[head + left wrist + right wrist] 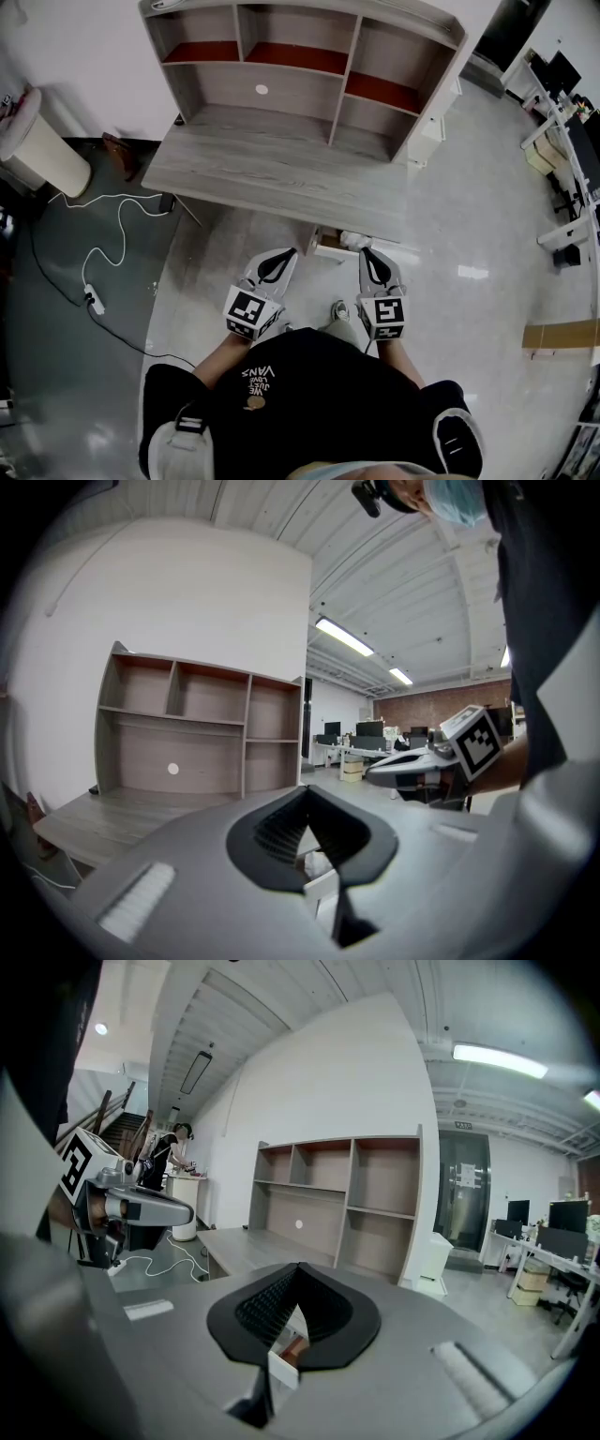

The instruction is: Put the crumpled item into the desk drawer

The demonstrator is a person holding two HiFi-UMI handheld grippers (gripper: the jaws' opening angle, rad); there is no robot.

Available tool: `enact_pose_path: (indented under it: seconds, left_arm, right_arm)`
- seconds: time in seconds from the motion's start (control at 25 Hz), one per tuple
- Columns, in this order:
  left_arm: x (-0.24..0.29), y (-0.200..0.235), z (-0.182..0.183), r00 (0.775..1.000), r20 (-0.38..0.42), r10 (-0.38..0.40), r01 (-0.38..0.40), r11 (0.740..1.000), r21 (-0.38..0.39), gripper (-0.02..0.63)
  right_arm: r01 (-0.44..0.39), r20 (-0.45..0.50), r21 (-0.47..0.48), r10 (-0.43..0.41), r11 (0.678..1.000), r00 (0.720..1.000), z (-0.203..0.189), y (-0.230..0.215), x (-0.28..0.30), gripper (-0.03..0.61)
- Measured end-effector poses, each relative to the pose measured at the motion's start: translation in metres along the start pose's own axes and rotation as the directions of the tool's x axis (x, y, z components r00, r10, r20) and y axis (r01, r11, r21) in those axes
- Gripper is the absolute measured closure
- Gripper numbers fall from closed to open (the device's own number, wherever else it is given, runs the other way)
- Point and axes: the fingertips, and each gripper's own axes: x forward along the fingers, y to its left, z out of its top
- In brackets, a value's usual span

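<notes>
The grey wooden desk (262, 164) with its shelf hutch stands in front of me. Under its front edge a small drawer (326, 247) is pulled out, and a white crumpled item (356, 241) lies in it at the right. My left gripper (280, 257) and right gripper (371, 255) hang side by side just short of the drawer, both shut with nothing between the jaws. In the left gripper view the shut left gripper (307, 791) frames the drawer's white edge (319, 885). The right gripper (298, 1267) frames the drawer's brown inside (292, 1344).
A white bin (42, 150) and a white cable with power strip (96, 302) lie on the dark floor at the left. Office desks (562, 122) and a cardboard piece (561, 335) are at the right. A person (172, 1152) stands far off.
</notes>
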Motion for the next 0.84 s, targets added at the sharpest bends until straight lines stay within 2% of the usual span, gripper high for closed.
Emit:
enact_pose_path:
  seconds: [0.84]
  left_arm:
    - [0.001, -0.008, -0.013, 1.000, -0.012, 0.009, -0.009, 0.999, -0.042, 0.563]
  right_arm:
    - [-0.028, -0.013, 0.049, 0.029, 0.998, 0.999, -0.012, 0.011, -0.001, 0.577]
